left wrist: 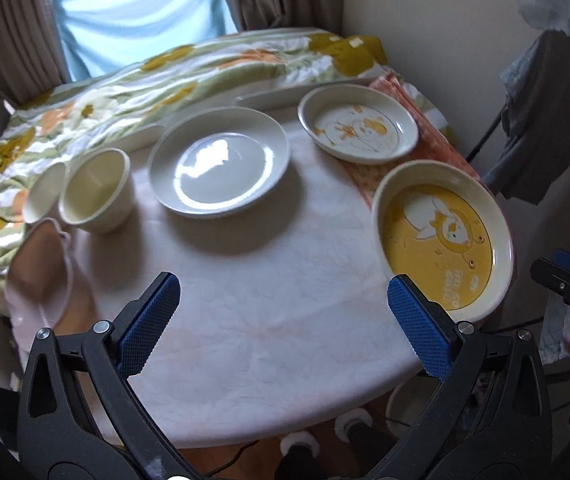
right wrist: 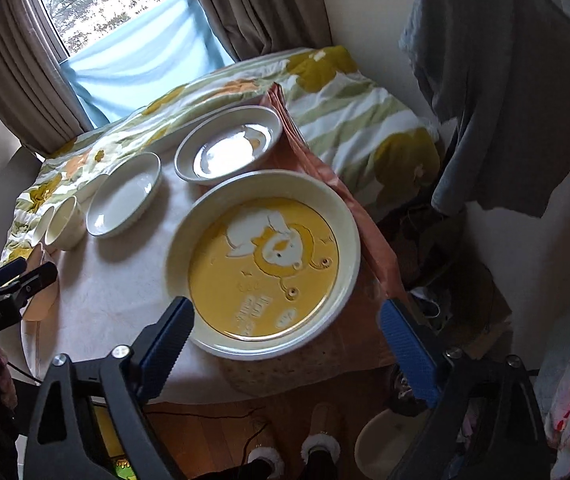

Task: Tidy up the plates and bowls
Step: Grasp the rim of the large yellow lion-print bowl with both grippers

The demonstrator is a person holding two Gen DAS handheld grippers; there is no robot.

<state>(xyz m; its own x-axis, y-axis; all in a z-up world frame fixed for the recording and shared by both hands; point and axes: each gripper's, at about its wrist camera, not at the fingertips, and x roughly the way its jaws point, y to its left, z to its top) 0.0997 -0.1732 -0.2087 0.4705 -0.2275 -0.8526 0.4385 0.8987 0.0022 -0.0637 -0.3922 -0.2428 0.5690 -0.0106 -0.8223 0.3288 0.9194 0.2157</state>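
The yellow plate (right wrist: 269, 264) sat at mid-frame in the right wrist view, cream-rimmed, with a cartoon animal; its pale lettering was unreadable. The plain white plate (left wrist: 219, 160) and patterned dish (left wrist: 359, 128) lay beyond. The right gripper (right wrist: 289, 344) and left gripper (left wrist: 285, 320) were spread apart, empty.

Home bedrm: quilt (left wrist: 157, 80), curtains (left wrist: 17, 36), hung laundry (right wrist: 505, 80).

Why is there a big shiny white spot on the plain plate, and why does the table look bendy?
Left wrist view: the plain plate mirrors the bright window. Right wrist view: the farther plate with the picture glares too. Both views: the fisheye lens curves the table edge, and everything looks slightly blurry.
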